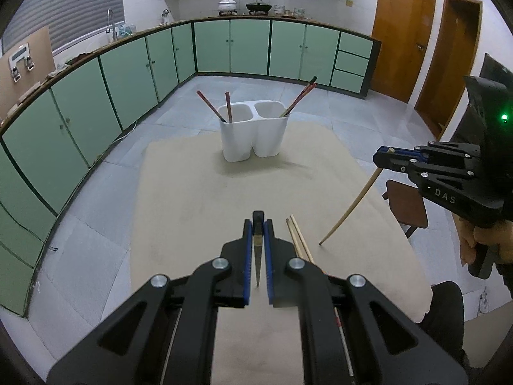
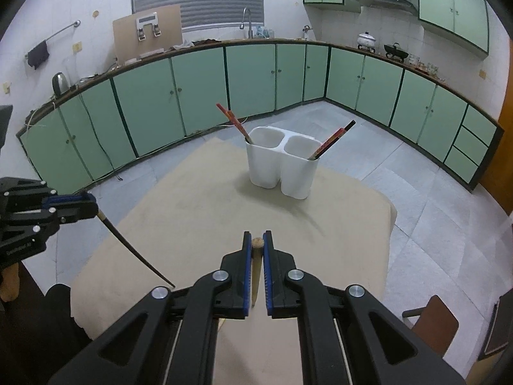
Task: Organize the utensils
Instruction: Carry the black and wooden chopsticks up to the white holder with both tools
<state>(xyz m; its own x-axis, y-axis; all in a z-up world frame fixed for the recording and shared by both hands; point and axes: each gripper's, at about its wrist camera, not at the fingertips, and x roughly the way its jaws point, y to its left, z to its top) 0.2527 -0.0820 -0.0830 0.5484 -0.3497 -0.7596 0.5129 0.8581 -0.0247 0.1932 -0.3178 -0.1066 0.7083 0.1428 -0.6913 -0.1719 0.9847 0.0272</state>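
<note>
Chopsticks are what both grippers carry above the tan bench (image 1: 198, 192). On the left, the left gripper (image 1: 258, 224) has its jaws clenched on a dark chopstick (image 2: 134, 250), gripped near its thick end so the thin tip hangs down toward the bench top. Farther back, near the middle of the bench, stands a white two-cup holder (image 1: 253, 134); its left cup has two reddish chopsticks (image 1: 218, 106) leaning apart, and its right cup has a pair of reddish chopsticks (image 1: 299, 96) leaning out to the right. Just right of the left gripper, two pale chopsticks (image 1: 298, 237) lie side by side on the bench. At the right, the right gripper (image 2: 257, 240) has its jaws clamped on a pale wooden chopstick (image 1: 349, 208), which slants down with its tip close to the bench.
</note>
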